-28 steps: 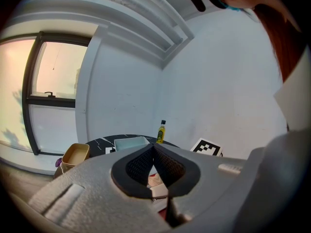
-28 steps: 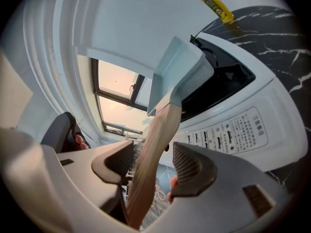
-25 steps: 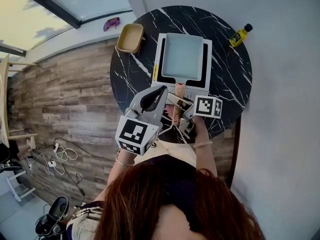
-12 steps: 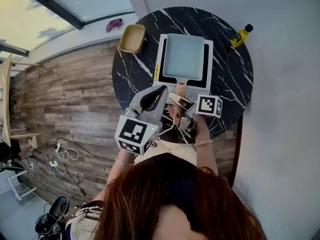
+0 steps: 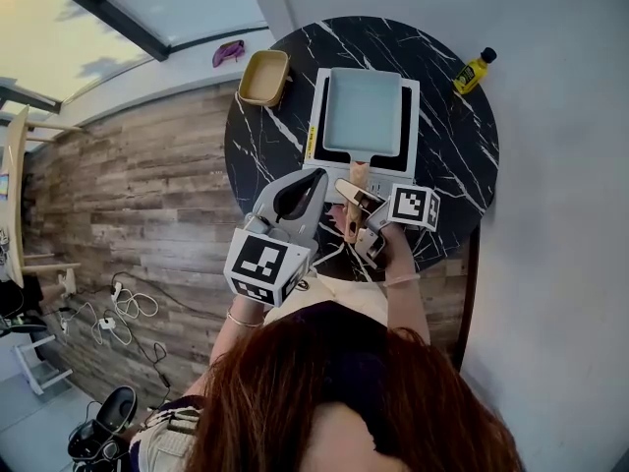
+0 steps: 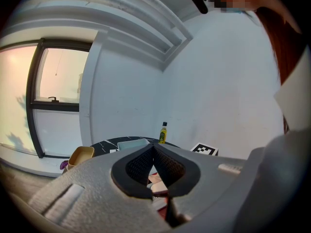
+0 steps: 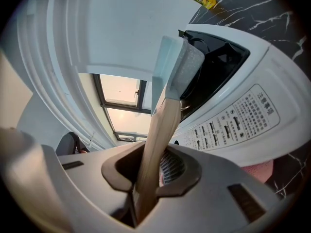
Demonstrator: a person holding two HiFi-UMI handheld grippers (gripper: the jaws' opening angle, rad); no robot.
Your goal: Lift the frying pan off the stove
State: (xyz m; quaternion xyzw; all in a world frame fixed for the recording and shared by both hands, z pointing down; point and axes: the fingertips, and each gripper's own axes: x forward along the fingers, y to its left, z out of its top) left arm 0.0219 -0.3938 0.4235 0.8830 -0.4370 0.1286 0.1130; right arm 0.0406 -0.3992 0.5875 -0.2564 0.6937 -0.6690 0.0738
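Note:
A square pale-blue frying pan (image 5: pixel 362 112) sits on a white induction stove (image 5: pixel 314 131) on the round black marble table (image 5: pixel 452 165). Its wooden handle (image 5: pixel 352 180) points toward me. My right gripper (image 5: pixel 354 207) has just been closing its jaws and now stands shut on that handle. In the right gripper view the handle (image 7: pixel 158 130) runs up between the pads (image 7: pixel 171 165) to the pan (image 7: pixel 167 67), over the stove (image 7: pixel 243 120). My left gripper (image 5: pixel 300 193) hovers just left of the handle, shut and empty, its tips (image 6: pixel 153 147) touching.
A yellow bottle (image 5: pixel 473 69) stands at the table's far right edge. A tan bowl (image 5: pixel 262 77) sits at the far left of the table. A purple object (image 5: pixel 229 50) lies on the sill beyond. A white wall runs close along the right.
The right gripper's jaws have closed in on the wooden handle. The pan still rests on the stove, and the left gripper has barely moved.

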